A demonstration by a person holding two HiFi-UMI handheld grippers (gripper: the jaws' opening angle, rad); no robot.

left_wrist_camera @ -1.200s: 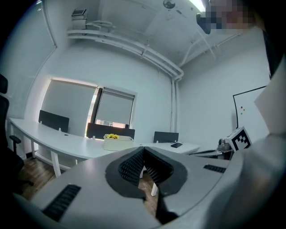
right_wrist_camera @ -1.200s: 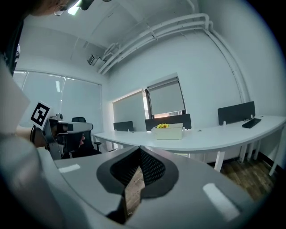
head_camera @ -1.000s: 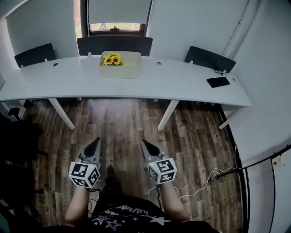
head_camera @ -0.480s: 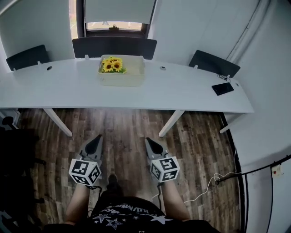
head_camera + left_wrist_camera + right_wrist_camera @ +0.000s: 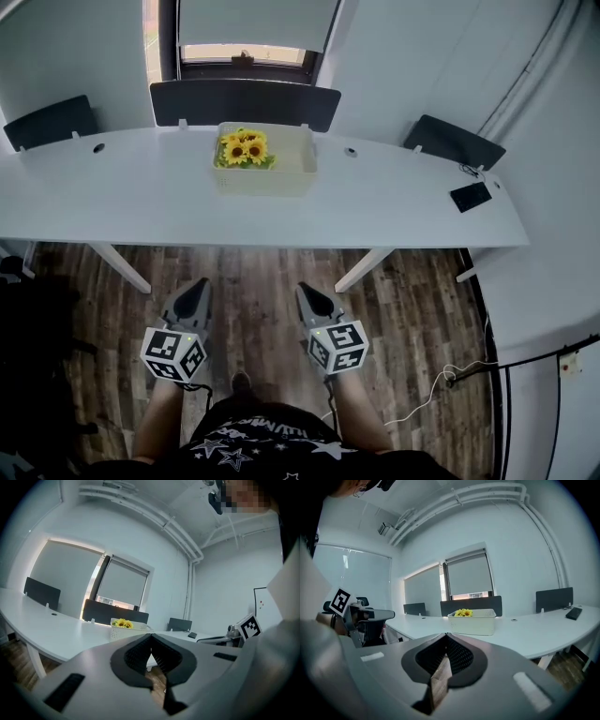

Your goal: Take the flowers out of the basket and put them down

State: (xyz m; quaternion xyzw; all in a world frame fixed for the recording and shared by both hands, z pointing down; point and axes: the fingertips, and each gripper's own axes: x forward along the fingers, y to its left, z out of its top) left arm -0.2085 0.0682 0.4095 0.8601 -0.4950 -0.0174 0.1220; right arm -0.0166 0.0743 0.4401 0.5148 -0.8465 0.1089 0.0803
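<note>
Two grippers to tell of, going left to right.

First, left gripper (image 5: 198,286): hangs at 7 o'clock in the head view, above the wood floor (image 5: 253,267), nose aimed toward 12. In the left gripper view, same left gripper (image 5: 151,638) with fingers pressed together at the tips, nothing between them.

Next, right gripper (image 5: 306,292): hangs at 5 o'clock in the head view, near its partner but not touching it, nose also aimed toward 12. In the right gripper view, same right gripper (image 5: 446,637) with fingers closed tight and empty.

Up toward 12 o'clock, well apart from both grippers: long white table (image 5: 112,202), stretching from 9 across to 3. On it, close to 12, pale basket (image 5: 281,178), standing upright. Inside, at the basket's left end, yellow flowers (image 5: 246,148), heads up and just above the rim.

Seen again past the left fingertips: basket (image 5: 126,632) with flowers (image 5: 123,623) on top. Seen again past the right fingertips: basket (image 5: 474,624), flowers (image 5: 464,613) at its left end.

Farther right on the table, at 2 o'clock: dark phone (image 5: 470,197), lying flat near the end. Behind the table: dark panels (image 5: 244,101) at 10, 12 and 2, and a window (image 5: 246,53) at 12. Down at 4 o'clock on the floor: thin white cable (image 5: 436,394).
</note>
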